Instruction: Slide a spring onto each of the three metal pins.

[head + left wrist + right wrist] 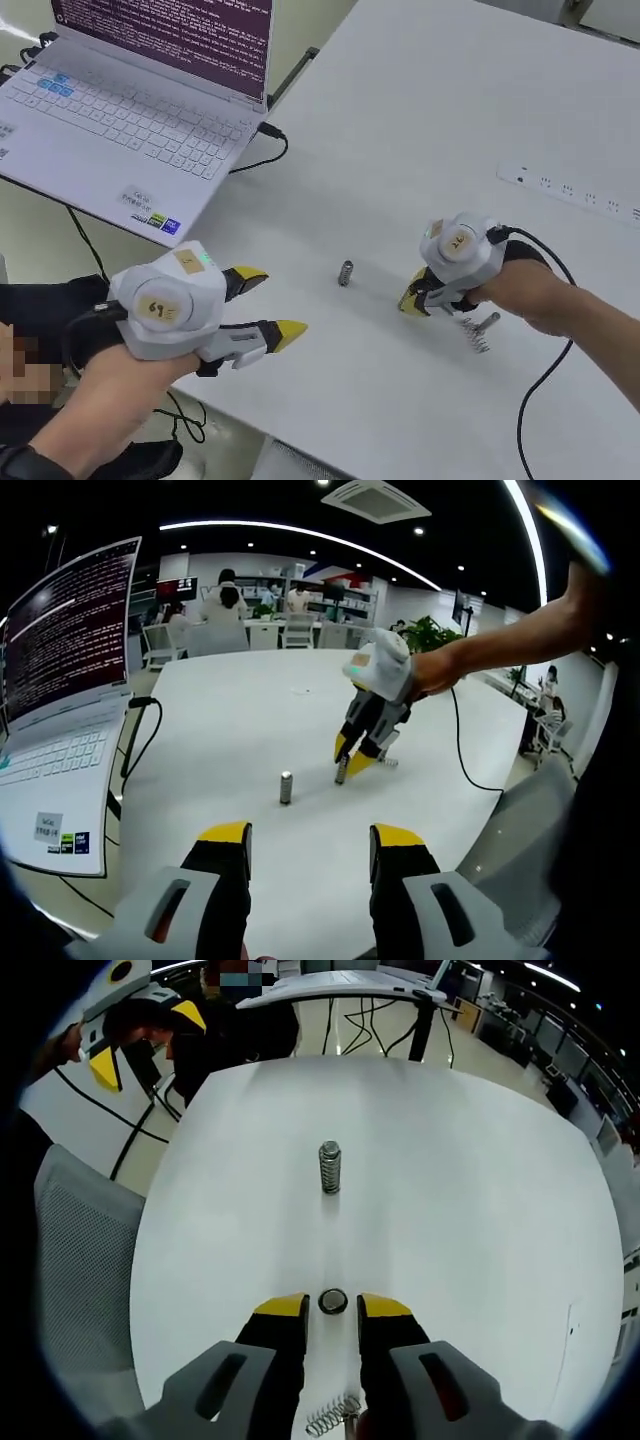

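Note:
A metal pin wearing a spring (345,273) (286,787) (330,1166) stands upright mid-table. My right gripper (414,300) (332,1306) (352,760) points down at the table, jaws drawn narrow around a second upright bare pin (333,1301) (340,773). Just behind that gripper a loose spring (476,337) (333,1415) lies flat beside a third pin (489,321). My left gripper (270,303) (310,840) hovers open and empty at the near table edge, pointing toward the sprung pin.
An open laptop (140,110) (55,730) sits at the far left, its cable (262,160) trailing onto the table. A white power strip (570,190) lies far right. A grey chair (85,1260) stands off the table's edge.

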Demonstrator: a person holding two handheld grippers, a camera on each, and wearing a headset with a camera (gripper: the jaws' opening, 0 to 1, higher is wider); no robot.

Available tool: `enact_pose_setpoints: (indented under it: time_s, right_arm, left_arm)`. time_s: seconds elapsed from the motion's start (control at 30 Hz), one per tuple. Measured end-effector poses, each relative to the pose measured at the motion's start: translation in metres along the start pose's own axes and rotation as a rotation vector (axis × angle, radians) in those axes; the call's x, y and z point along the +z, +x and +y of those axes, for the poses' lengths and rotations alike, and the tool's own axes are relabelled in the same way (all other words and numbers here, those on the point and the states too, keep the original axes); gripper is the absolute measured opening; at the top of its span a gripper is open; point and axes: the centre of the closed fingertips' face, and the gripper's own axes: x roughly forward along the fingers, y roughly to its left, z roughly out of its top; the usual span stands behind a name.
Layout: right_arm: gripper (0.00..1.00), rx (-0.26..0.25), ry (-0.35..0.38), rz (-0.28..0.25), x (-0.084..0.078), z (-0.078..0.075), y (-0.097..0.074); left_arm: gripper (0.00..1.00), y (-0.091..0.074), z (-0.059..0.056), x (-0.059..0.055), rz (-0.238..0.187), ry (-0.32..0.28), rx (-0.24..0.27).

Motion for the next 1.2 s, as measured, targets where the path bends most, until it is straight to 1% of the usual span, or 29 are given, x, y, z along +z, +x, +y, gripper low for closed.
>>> enact_pose_setpoints:
  time_s: [0.1, 0.17, 0.27, 0.4, 0.6, 0.7, 0.8, 0.97, 1.1, 1.2]
  right_arm:
    - [0.22, -0.021, 0.01, -0.008, -0.003, -0.002, -0.011]
    - [0.24, -0.026, 0.01, -0.014, -0.004, -0.003, -0.016]
    - [0.26, -0.053, 0.03, -0.037, -0.007, -0.006, -0.03]
    - [0.27, -0.078, 0.052, -0.061, -0.009, -0.009, -0.042]
    - [0.3, -0.117, 0.084, -0.108, -0.008, -0.006, -0.06]
    - [0.31, -0.14, 0.115, -0.148, -0.006, -0.005, -0.07]
    - [0.32, -0.152, 0.124, -0.165, -0.006, -0.001, -0.077]
    - [0.33, -0.174, 0.144, -0.191, -0.006, 0.001, -0.085]
    - [0.34, -0.195, 0.174, -0.225, -0.006, 0.004, -0.094]
    - [0.34, -0.212, 0.208, -0.266, -0.005, 0.007, -0.103]
  left_arm:
    - [0.42, 0.003, -0.003, 0.002, 0.0, 0.008, -0.007]
    - [0.42, 0.003, -0.003, 0.003, 0.001, 0.01, -0.009]
    - [0.42, 0.003, -0.006, 0.007, -0.006, 0.015, -0.011]
    - [0.42, 0.002, -0.008, 0.01, -0.01, 0.022, -0.01]
    - [0.42, -0.001, -0.009, 0.014, -0.022, 0.022, -0.002]
    - [0.42, -0.002, -0.011, 0.017, -0.031, 0.02, 0.001]
    - [0.42, -0.004, -0.013, 0.02, -0.039, 0.015, 0.002]
    - [0.42, -0.005, -0.013, 0.02, -0.045, 0.015, 0.002]
    - [0.42, -0.007, -0.014, 0.024, -0.054, 0.014, 0.002]
    - [0.42, -0.007, -0.014, 0.027, -0.058, 0.016, 0.004]
